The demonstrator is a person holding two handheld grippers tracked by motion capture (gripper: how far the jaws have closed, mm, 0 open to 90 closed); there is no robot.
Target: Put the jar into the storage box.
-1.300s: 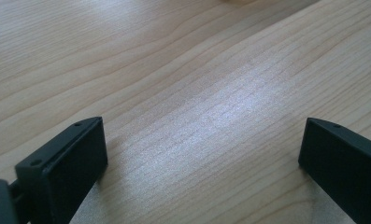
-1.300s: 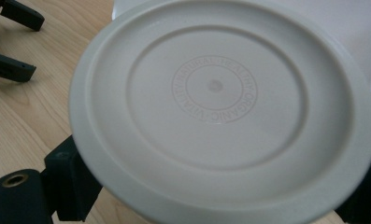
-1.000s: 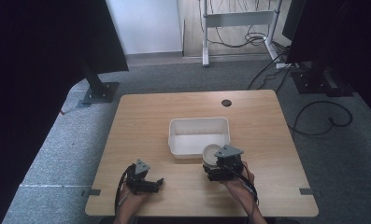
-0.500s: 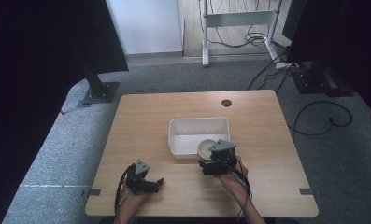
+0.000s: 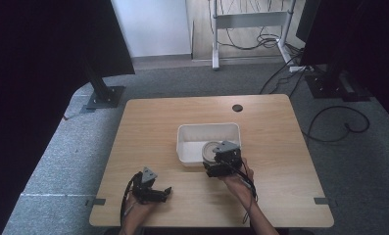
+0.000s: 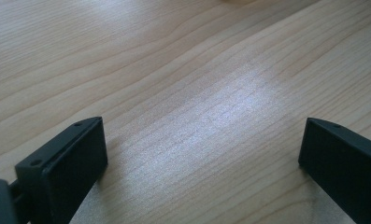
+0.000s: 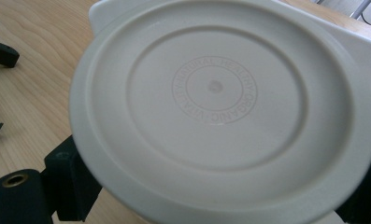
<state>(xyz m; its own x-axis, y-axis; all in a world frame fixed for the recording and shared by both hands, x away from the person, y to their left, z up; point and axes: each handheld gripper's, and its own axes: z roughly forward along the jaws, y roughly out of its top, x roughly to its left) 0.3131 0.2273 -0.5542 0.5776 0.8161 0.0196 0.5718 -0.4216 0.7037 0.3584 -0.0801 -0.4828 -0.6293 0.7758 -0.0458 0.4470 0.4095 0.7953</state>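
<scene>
- The right gripper grips a round, off-white plastic lid between its jaws, flat face toward its camera, at the near rim of the white rectangular plastic tub.
- The tub's open interior lies just beyond the lid.
- The left gripper, jaws wide and empty, rests well apart on the wooden table.

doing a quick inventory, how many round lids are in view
1. The round lid sits between the right gripper's fingers, over the near rim of the white bin. Others could hide beneath it.
</scene>
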